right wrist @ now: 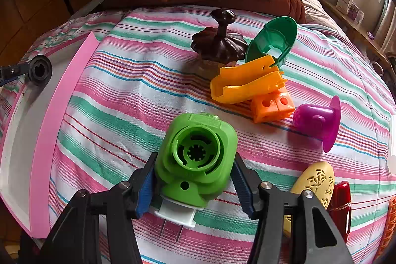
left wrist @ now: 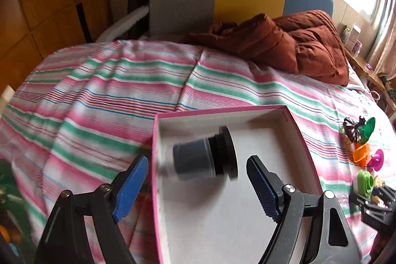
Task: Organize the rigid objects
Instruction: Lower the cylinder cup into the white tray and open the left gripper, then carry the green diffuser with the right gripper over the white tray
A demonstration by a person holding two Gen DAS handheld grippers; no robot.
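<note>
left gripper (left wrist: 198,180): hangs over the near part of the box, jaws spread wide, nothing held; the left finger sits outside the box wall, the right finger over the box floor.
right gripper (right wrist: 194,180): low over the bedspread, blue pads pressed on both sides of the green plug.
green plug (right wrist: 195,155): clamped between the right fingers, round socket face toward the camera, white base with two prongs below.
box (left wrist: 158,140): pink-edged, white inside, lies on the striped bedspread (left wrist: 99,95); the near end is cut off by the frame.
black part (left wrist: 205,157): cylinder with a flange, lies in the box between the open left fingers; motion-blurred, so touching the floor or not can't be told.
pile, right wrist view: brown knob lid (right wrist: 220,41), green scoop (right wrist: 274,38), yellow piece (right wrist: 247,81), orange block (right wrist: 272,105) bunched together; purple cup (right wrist: 319,120) just beside them.
cut off: cream oval (right wrist: 316,182) and red piece (right wrist: 341,204) partly behind the right gripper arm.
left view only: full box floor; the pile shows tiny at the right edge.
right view only: prongs and pile detail; the box shows just as a pink side wall at the left, with the black part's hollow end poking above it.
background: brown quilt (left wrist: 284,43) at the head of the bed.
</note>
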